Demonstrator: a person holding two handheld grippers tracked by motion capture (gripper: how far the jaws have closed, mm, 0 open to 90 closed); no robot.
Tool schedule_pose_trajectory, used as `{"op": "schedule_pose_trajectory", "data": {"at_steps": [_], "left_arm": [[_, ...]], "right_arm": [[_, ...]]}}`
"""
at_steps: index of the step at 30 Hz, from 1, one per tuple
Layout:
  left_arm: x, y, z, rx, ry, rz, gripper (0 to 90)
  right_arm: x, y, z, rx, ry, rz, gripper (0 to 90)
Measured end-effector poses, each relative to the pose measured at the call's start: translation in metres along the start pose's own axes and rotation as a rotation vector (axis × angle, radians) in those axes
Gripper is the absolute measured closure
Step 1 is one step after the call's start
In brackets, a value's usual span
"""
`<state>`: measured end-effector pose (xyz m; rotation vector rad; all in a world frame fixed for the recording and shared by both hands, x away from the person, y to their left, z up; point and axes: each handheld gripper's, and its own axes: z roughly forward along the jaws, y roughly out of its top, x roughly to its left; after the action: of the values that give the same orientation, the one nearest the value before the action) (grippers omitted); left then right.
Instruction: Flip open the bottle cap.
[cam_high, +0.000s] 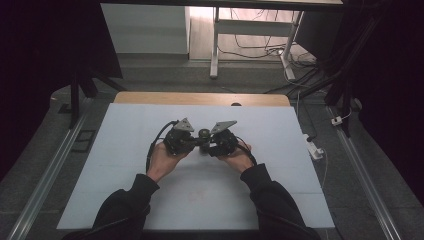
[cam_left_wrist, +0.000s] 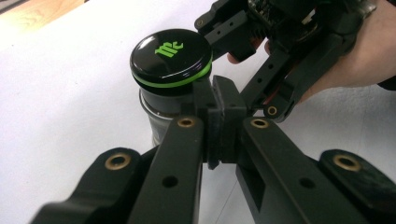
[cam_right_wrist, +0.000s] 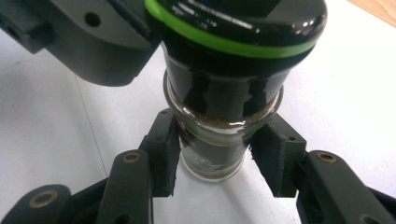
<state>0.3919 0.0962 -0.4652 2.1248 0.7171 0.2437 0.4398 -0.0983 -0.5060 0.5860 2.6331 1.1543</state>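
Hands of a person reach in from the near edge of a white table, each holding a black two-jaw gripper, and the two grippers meet at the table's middle around a small glass jar with a black lid.

From the right gripper's own view, the right gripper is clamped on the jar: its two padded jaws press the clear glass body from either side, just below the neck. The jar stands upright on the table, with a brownish powder line visible inside at the neck.

From the left gripper's own view, the left gripper has its jaws drawn together, tips touching, right beside the jar under the lid's rim. It does not appear to hold anything. The lid is glossy black with a green ring and a green logo, a detail too small to make out from above.

The step in hand looks like steadying the jar so the lid can come off. Next, the left gripper would likely need to open and take the lid, while the right one keeps the glass from turning.
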Motion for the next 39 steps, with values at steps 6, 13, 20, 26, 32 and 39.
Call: {"op": "schedule_pose_trajectory", "data": {"at_steps": [6, 13, 20, 26, 32, 39], "left_arm": [[0.001, 0.004, -0.003, -0.015, 0.003, -0.004, 88.7], [0.004, 0.010, -0.005, -0.027, 0.001, -0.015, 88.7], [0.012, 0.017, -0.010, -0.026, 0.033, -0.016, 88.7], [0.021, 0.022, -0.010, -0.030, 0.051, -0.033, 88.7], [0.028, 0.025, -0.008, -0.005, 0.079, -0.031, 88.6], [0.029, 0.022, -0.010, -0.006, 0.084, -0.033, 88.4]], "right_arm": [[0.000, 0.000, 0.000, 0.001, -0.001, -0.004, 53.2], [0.000, 0.000, 0.000, 0.002, -0.001, -0.001, 53.2], [0.000, 0.000, 0.000, 0.004, -0.003, -0.011, 53.2], [0.000, 0.000, 0.000, 0.004, -0.003, -0.015, 53.2], [0.000, 0.000, 0.000, 0.003, -0.002, -0.015, 53.1], [0.000, 0.000, 0.000, 0.002, -0.001, -0.011, 53.0]]}}
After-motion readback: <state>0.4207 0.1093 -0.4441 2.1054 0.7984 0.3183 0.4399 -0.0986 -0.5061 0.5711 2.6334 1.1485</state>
